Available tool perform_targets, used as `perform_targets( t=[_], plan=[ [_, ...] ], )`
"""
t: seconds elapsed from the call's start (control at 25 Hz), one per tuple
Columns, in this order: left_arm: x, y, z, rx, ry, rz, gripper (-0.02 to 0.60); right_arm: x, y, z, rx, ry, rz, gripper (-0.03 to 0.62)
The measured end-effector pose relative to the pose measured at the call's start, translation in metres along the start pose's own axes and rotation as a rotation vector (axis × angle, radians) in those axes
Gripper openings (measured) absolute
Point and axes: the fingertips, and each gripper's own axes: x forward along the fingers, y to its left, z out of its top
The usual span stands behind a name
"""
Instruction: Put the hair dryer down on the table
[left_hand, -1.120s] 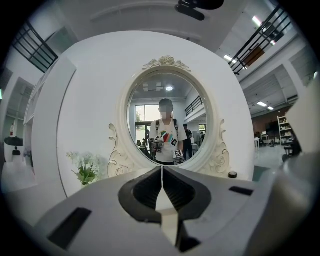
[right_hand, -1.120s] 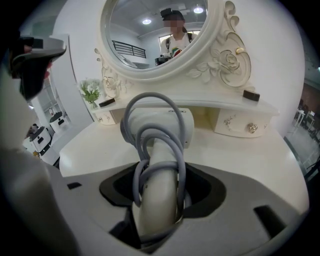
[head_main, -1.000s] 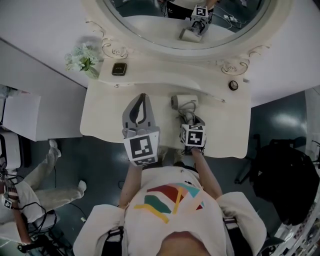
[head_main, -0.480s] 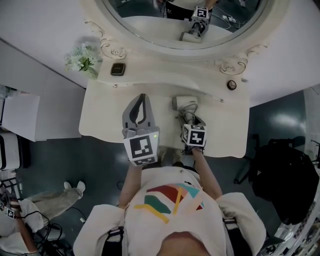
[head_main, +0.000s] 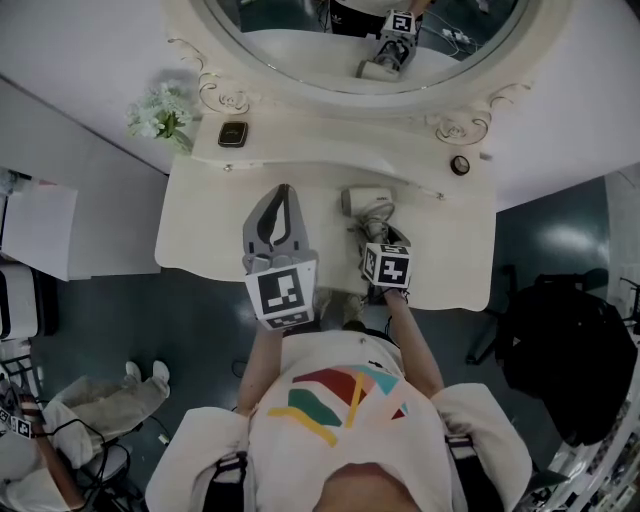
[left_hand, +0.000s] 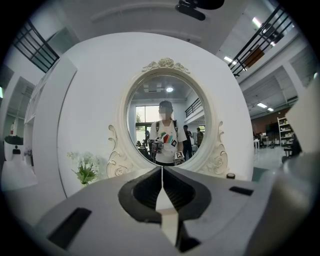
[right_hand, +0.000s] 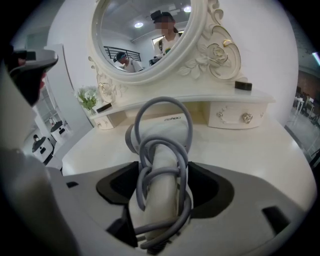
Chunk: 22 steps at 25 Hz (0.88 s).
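Observation:
The white hair dryer (head_main: 366, 201) lies on the cream dressing table (head_main: 200, 240), its grey cord wound round the handle. My right gripper (head_main: 378, 233) points down at it. In the right gripper view the handle (right_hand: 165, 145) sits between the jaws of the right gripper (right_hand: 162, 171), which have just been opening; a dark gap shows on each side, so the pads do not press on it. My left gripper (head_main: 283, 193) hovers level to the left of the dryer. Its jaws (left_hand: 161, 172) meet in a thin line with nothing between them.
An oval mirror (head_main: 380, 40) stands at the back of the table. On the ledge are white flowers (head_main: 160, 112), a small dark square box (head_main: 233, 134) and a dark round jar (head_main: 459, 165). A black bag (head_main: 565, 350) sits right of the table, and a seated person (head_main: 60, 420) is at lower left.
Both grippers and the hair dryer keep their places. The person at the lower left has drawn the legs in.

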Motion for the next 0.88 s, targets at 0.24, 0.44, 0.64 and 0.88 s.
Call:
perform_targets(
  t=[0.24, 0.44, 0.64, 0.88],
  plan=[
    [-0.001, -0.005, 0.003, -0.004, -0.008, -0.012, 0.006, -0.025, -0.002, 0.032, 0.013, -0.112, -0.038, 0.273],
    [-0.001, -0.013, 0.01, -0.007, -0.029, -0.033, 0.006, -0.064, 0.004, 0.093, -0.035, -0.275, -0.057, 0.265],
    [-0.003, -0.019, 0.021, -0.002, -0.058, -0.051, 0.006, -0.114, 0.029, 0.15, -0.107, -0.44, -0.016, 0.194],
    [-0.012, -0.02, 0.039, -0.006, -0.06, -0.06, 0.006, -0.174, 0.053, 0.192, -0.155, -0.626, 0.008, 0.162]
  ],
)
